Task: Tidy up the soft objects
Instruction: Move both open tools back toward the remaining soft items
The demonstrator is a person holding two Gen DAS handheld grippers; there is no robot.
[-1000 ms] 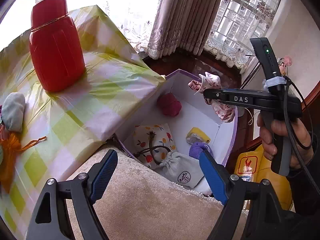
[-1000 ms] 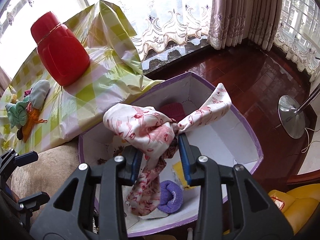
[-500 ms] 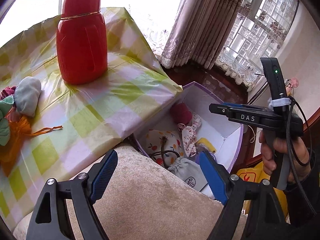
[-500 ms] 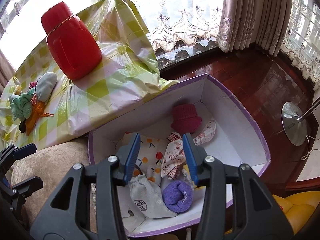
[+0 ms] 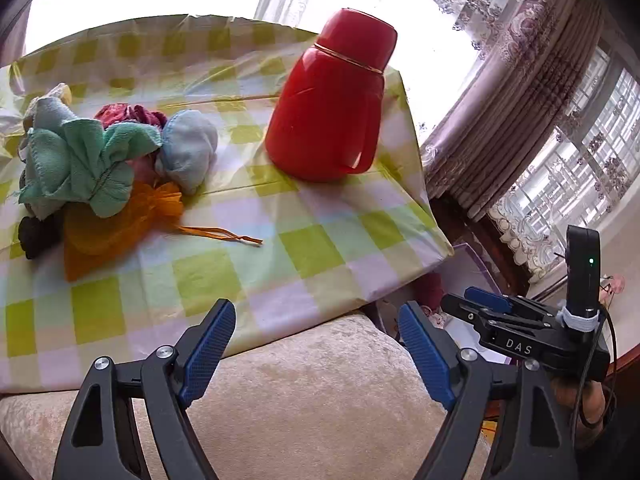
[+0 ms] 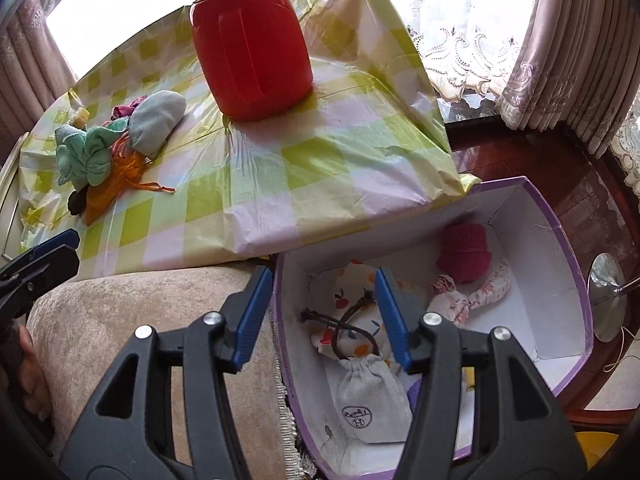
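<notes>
Left claw [image 5: 318, 350] stands with its blue pads wide apart and nothing between them, hovering over a beige cushion [image 5: 304, 392] at the near edge of the bench [image 5: 256, 264]; on the checked cloth lies a heap of soft things: a green cloth [image 5: 80, 164], a pale blue pouch [image 5: 188, 148] touching it, a dark red cloth [image 5: 130, 114] behind, an orange drawstring bag [image 5: 112, 224] in front, and a black bit [image 5: 34, 234] at the left edge; a red flask [image 5: 332, 104] stands upright, apart from the heap; the right claw [image 5: 486, 300] shows at lower right.

Right claw [image 6: 320, 316] is likewise spread and empty, poised over the near rim of a purple-edged box [image 6: 560, 300] that sits below the bench edge; inside lie a fruit-print pouch [image 6: 348, 312] with a dark cord, a grey drawstring bag [image 6: 372, 404] nearest the camera, a magenta knit piece [image 6: 464, 252] at the far wall, and a knotted floral cloth [image 6: 468, 296] just beside it; something purple [image 6: 416, 394] peeks out behind the right finger; the same heap [image 6: 116, 148] and flask [image 6: 252, 40] sit on the bench.
</notes>
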